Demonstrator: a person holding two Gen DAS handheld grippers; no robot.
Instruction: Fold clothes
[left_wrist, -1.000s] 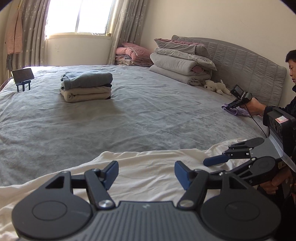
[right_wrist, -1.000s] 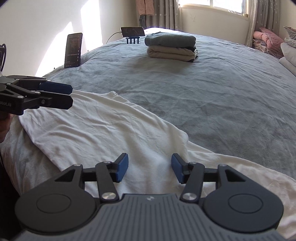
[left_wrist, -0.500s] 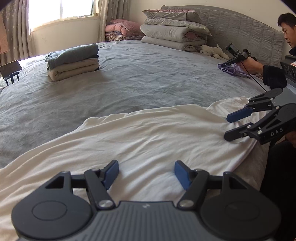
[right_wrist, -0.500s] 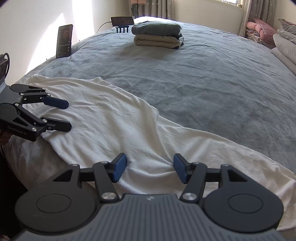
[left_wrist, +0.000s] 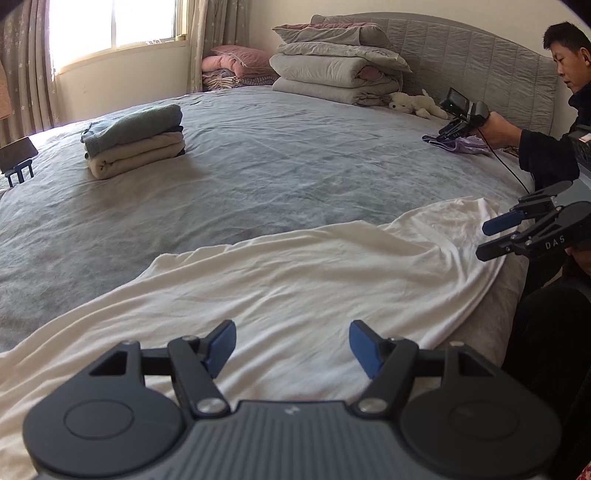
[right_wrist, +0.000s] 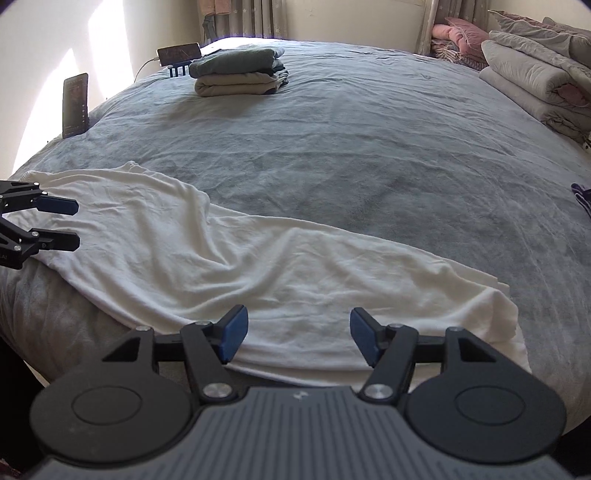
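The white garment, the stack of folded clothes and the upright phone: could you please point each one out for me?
white garment (right_wrist: 258, 266), right wrist view, on its wrinkled middle.
stack of folded clothes (left_wrist: 136, 142), left wrist view, on the front of the pile.
upright phone (right_wrist: 75, 105), right wrist view, on its dark screen.

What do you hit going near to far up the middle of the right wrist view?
Right gripper, open → white garment spread along the near edge → bare grey bedspread → stack of folded clothes → phone on a stand near the far edge.
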